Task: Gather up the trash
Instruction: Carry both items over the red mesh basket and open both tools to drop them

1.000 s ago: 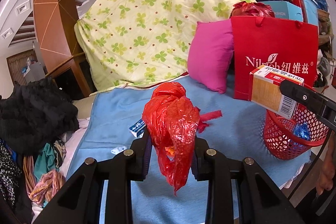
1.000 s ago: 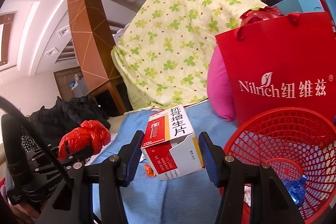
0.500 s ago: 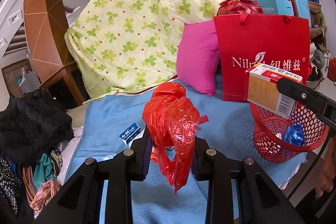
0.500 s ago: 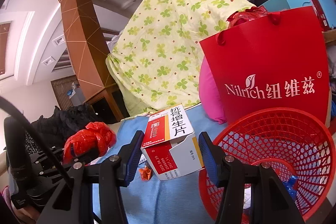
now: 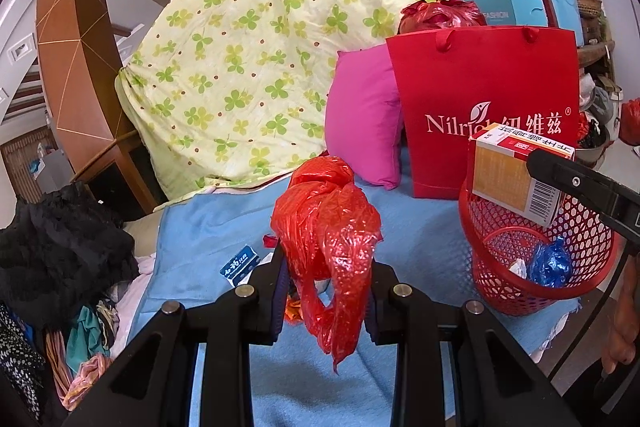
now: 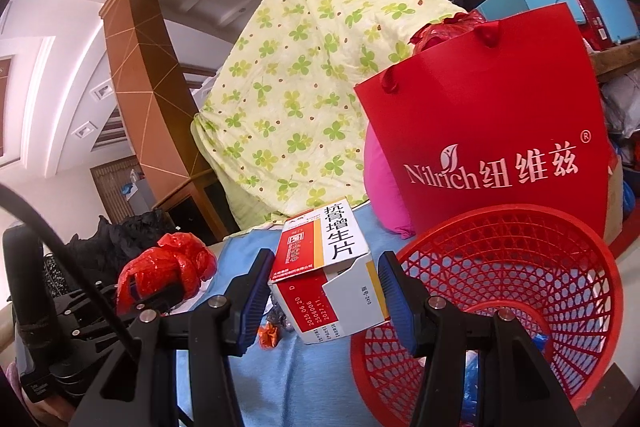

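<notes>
Right gripper (image 6: 320, 291) clamps medicine box (image 6: 326, 267), at red basket (image 6: 520, 227) rim, right of frame; left gripper (image 5: 325, 291) pinches red plastic bag (image 5: 328, 227), farther off.

The red paper bag (image 6: 500, 131) reads "Nilrich" with the characters 纽维兹 and a small ® mark in white. The medicine box (image 6: 332, 267) says 抗骨增生片 down its white top, with 2025.06.20, 250606 and 2027.11. printed on its red end. The light blue box (image 5: 500, 11) behind the bag shows "FASHION".

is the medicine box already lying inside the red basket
No, the medicine box is clamped in the right gripper, up beside the red basket, not inside it.
</notes>
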A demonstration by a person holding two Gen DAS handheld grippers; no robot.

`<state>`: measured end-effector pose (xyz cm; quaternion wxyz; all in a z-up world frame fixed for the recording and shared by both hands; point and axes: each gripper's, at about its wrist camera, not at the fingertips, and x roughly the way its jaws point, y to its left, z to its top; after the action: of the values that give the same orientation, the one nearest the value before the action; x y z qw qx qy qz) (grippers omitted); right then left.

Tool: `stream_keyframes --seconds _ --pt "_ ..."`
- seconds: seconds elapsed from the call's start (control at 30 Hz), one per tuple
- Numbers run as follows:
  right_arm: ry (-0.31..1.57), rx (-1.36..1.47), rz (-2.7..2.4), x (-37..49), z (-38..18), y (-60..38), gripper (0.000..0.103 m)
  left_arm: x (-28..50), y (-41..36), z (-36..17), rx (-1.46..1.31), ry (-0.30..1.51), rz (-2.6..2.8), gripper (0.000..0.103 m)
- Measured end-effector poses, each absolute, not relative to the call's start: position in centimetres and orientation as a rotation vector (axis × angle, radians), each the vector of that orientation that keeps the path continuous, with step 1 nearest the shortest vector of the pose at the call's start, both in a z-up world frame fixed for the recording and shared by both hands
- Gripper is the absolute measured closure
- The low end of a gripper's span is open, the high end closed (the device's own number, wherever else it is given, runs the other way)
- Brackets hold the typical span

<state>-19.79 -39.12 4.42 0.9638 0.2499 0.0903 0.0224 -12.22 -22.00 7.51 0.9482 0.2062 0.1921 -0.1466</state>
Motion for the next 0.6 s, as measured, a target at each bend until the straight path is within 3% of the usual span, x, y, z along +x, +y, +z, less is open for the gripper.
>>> stream_keyframes --seconds 0.6 --pt "0.160 0.571 0.006 -21.0 3.8 -41.8 0.046 -13.6 -25.2 8.5 0.456 0.348 -0.349 0.070"
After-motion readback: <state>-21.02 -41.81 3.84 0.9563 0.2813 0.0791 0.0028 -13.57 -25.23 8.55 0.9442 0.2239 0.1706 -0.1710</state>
